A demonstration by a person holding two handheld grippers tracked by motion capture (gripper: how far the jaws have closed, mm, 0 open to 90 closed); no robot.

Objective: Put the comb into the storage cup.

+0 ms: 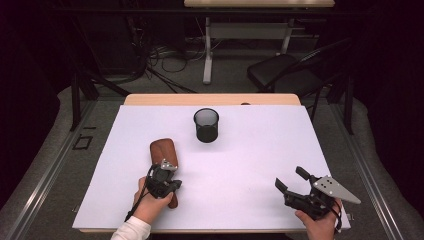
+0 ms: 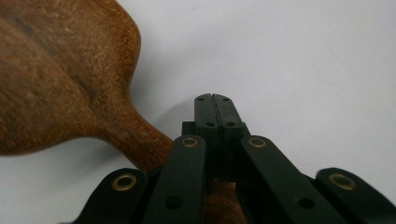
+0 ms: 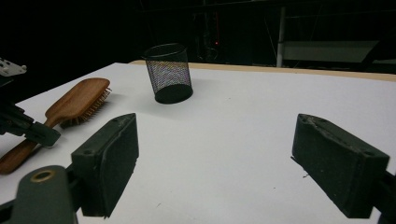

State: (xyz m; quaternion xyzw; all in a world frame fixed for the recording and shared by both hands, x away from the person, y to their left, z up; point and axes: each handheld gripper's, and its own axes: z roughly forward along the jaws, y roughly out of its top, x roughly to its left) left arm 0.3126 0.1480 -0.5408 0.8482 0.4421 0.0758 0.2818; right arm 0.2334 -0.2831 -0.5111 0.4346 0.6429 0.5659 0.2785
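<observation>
My left gripper [image 1: 165,176] sits over the handle of the wooden hairbrush [image 1: 163,152], near the front-left part of the white table [image 1: 260,145]; in the left gripper view its jaws are pressed fully together, tip against tip, with the handle [image 2: 140,144] passing beneath and beside them; whether they pinch any wood I cannot tell, since the closed tips show nothing between them. The brush lies bristles down, its head pointing toward the far edge; the black mesh cup [image 1: 206,125] stands upright near the middle of the far edge, well apart from the brush. My right gripper [image 1: 294,186] hovers near the front-right corner, jaws spread wide and holding nothing. My worry: if I lift now, I judge the brush may stay behind or slide off, because the jaws appear to have met beside the handle rather than around it; the smooth rounded wood could also twist out of a shallow grip.
</observation>
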